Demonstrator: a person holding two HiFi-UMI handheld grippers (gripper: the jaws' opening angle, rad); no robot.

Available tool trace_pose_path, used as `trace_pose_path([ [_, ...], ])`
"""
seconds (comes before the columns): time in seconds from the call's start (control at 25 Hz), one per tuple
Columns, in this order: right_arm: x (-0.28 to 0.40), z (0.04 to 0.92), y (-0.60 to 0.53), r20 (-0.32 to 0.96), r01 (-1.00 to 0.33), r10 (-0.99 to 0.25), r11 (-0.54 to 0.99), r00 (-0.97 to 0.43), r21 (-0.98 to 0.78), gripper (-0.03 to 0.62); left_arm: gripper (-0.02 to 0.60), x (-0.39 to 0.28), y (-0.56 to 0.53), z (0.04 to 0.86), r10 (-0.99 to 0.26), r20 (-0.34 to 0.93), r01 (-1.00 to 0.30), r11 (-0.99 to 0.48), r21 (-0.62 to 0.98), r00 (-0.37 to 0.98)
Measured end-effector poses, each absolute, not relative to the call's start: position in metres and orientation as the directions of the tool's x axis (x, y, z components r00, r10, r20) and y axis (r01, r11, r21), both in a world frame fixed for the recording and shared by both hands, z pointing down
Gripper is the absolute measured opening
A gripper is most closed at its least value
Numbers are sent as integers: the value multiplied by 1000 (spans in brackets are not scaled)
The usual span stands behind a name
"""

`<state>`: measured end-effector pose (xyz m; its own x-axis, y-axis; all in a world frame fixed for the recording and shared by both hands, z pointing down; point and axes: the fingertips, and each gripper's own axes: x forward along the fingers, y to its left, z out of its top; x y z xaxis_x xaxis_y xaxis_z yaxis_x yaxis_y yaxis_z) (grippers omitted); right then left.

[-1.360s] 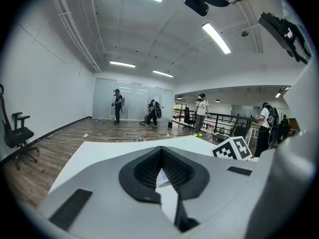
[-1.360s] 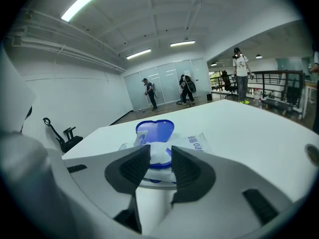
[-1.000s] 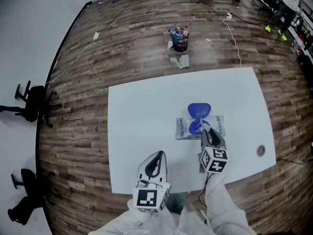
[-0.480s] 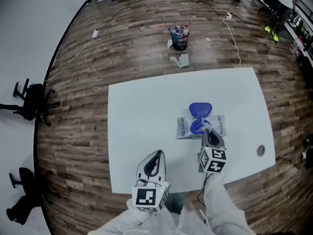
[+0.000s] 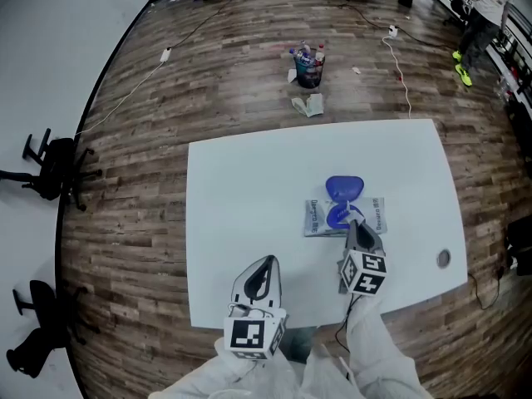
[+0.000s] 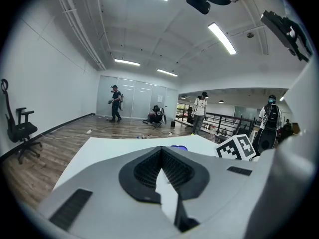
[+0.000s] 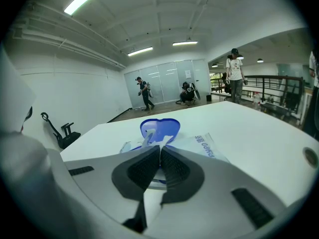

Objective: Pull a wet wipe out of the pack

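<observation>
Our right gripper [image 7: 160, 148] has just closed its jaws, it seems on the wipe [image 7: 147, 137] sticking from the pack [image 7: 204, 144]. Next we must pull it up slowly. The left gripper [image 6: 160, 156] is closed and empty.

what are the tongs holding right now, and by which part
Right tongs, just closed, pinch the wet wipe by its upturned tip above the pack. Left tongs hold nothing.

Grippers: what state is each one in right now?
Left gripper: closed, empty.
Right gripper: just closed, pinching the wet wipe.
</observation>
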<state>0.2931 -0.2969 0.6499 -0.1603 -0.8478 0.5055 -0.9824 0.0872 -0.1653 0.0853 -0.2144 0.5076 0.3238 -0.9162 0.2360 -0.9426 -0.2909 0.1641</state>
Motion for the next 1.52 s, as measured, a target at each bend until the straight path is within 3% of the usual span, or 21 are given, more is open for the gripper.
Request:
trace_pose_path([
  [1.52, 283, 578, -293, 392, -975, -895, 163, -212, -154, 11, 8, 91, -198, 491, -926, 181, -935, -297, 194, 331],
])
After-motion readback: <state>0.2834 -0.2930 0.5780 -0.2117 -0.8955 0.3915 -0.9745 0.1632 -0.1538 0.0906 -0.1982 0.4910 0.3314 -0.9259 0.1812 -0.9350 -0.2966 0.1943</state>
